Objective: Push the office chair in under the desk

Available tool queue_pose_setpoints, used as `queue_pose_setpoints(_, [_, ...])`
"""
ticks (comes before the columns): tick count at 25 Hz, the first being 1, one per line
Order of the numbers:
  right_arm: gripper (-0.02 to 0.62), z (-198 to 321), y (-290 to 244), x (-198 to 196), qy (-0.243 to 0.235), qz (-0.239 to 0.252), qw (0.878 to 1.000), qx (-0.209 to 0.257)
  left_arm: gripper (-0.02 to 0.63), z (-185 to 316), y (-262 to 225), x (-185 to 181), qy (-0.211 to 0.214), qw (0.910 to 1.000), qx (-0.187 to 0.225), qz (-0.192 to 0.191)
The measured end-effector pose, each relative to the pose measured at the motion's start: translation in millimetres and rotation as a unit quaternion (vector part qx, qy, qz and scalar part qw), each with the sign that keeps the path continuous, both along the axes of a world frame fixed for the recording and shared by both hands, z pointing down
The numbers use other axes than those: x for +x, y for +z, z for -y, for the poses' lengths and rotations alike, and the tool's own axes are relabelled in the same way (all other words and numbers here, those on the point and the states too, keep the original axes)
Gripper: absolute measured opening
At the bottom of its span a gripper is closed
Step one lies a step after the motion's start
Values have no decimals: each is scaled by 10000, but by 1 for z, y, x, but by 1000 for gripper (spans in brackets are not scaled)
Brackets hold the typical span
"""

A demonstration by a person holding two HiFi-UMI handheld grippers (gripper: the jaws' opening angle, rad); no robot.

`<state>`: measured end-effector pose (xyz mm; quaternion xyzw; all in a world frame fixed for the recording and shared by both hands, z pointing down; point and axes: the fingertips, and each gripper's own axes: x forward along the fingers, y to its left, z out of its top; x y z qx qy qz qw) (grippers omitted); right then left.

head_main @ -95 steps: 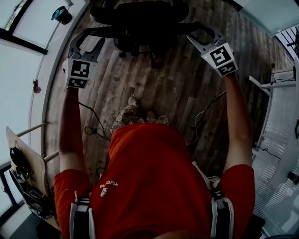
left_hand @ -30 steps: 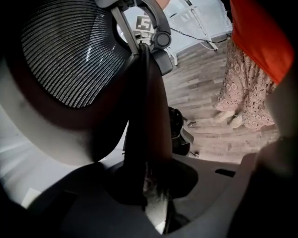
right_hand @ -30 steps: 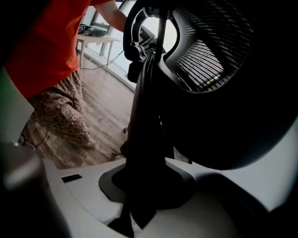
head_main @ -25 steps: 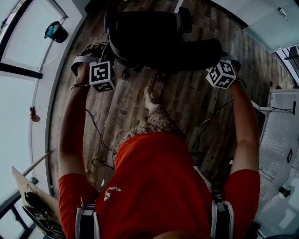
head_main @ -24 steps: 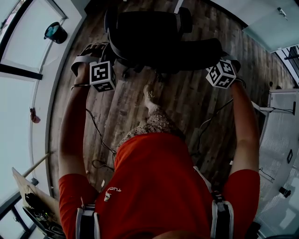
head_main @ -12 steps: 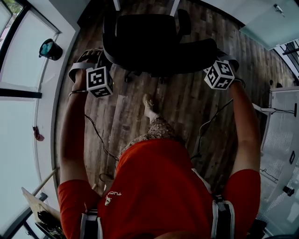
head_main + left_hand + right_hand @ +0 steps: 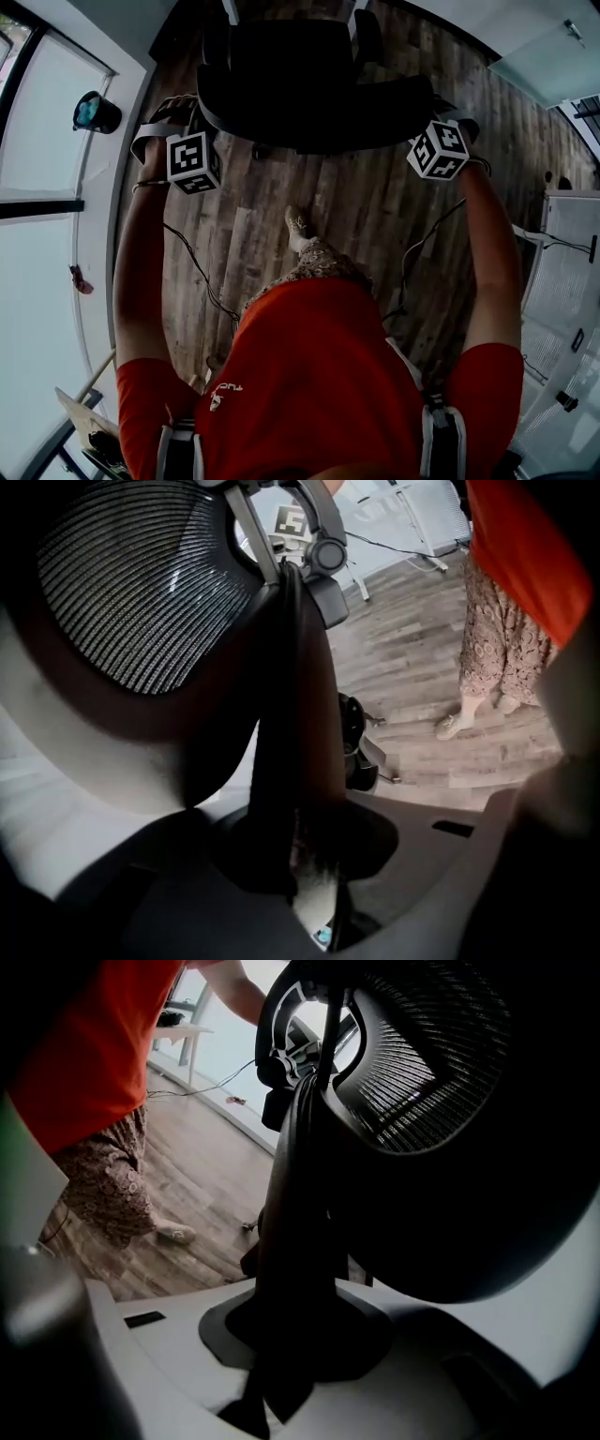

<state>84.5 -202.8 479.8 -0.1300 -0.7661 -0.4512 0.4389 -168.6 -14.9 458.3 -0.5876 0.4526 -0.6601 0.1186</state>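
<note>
Office chair (image 7: 300, 84) observed at the far side of the wood floor (image 7: 375, 216), with its seat turned away from the person and its backrest (image 7: 319, 127) nearest them. No worktop edge or corner can be made out in any view. Two pale uprights (image 7: 228, 9) at the top of the head view may be desk legs, so how far the chair stands from the desk cannot be told. Left gripper (image 7: 298, 850) noted clenched on the dark side frame of the backrest, with the mesh panel (image 7: 141, 583) just beside it. Right gripper (image 7: 286, 1321) likewise clamped on the opposite side frame. Step judged to be the push itself, apparently under way but not finished. For a clean push, equal force should be applied through both grippers so the casters are not steered off line. The grip is best kept firm on the frame and off the mesh, which would be expected to give. The armrests should be watched for fouling the desk, and the floor cable (image 7: 192, 262) should be kept clear of the feet. Writing: the marker cubes (image 7: 192, 159) carry only black-and-white square patterns. White print on the red shirt (image 7: 223, 389) is too small to be read. No brand is seen on the chair.
</note>
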Motion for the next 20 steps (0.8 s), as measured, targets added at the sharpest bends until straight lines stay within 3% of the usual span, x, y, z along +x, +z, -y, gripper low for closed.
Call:
queue_pose_setpoints(11, [97, 79, -2, -78, -110, 55, 9999, -64, 77, 79, 4, -73, -160, 9998, -70, -8])
queue_pose_setpoints(20, [97, 110, -3, -137, -39, 60, 9999, -88, 80, 118, 2, -138, -114, 9999, -32, 12])
